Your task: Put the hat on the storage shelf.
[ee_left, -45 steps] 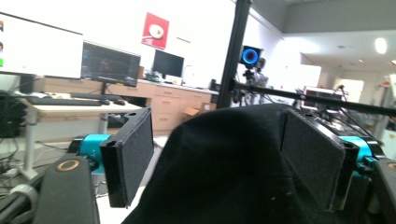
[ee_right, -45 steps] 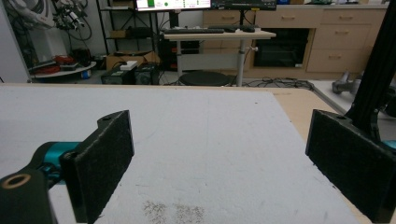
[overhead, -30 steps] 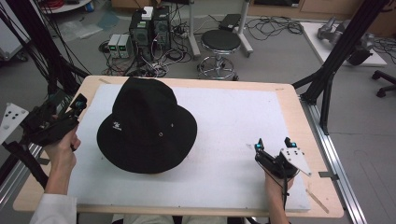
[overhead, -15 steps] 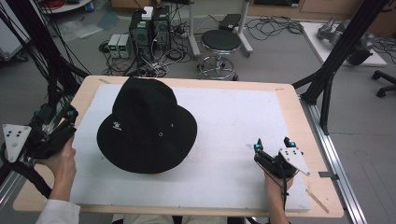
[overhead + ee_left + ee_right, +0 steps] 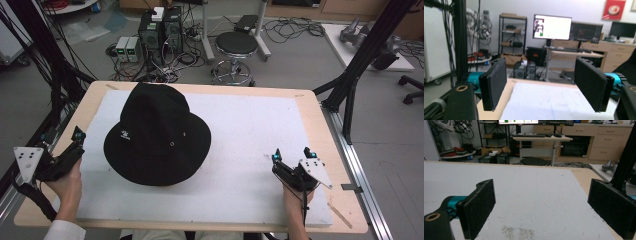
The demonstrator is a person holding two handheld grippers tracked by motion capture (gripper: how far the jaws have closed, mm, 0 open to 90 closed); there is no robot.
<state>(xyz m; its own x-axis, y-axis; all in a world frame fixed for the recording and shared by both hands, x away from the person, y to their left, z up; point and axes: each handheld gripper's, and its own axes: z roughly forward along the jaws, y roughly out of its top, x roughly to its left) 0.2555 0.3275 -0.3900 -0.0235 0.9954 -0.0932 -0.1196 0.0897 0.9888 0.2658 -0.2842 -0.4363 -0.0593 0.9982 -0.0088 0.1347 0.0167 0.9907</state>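
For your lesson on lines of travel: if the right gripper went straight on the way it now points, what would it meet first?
Nothing on the table, it seems: the right gripper, jaws open, faces bare white mat, then the table's far edge. The black hat lies off to its left.

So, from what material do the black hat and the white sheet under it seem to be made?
The black hat looks like soft woven cloth, perhaps cotton: matte, with small metal eyelets and a white stitched logo. The white sheet seems to be thin foam or felt-like board, though I cannot be sure: dull, faintly marked, lying flat on a pale wooden table.
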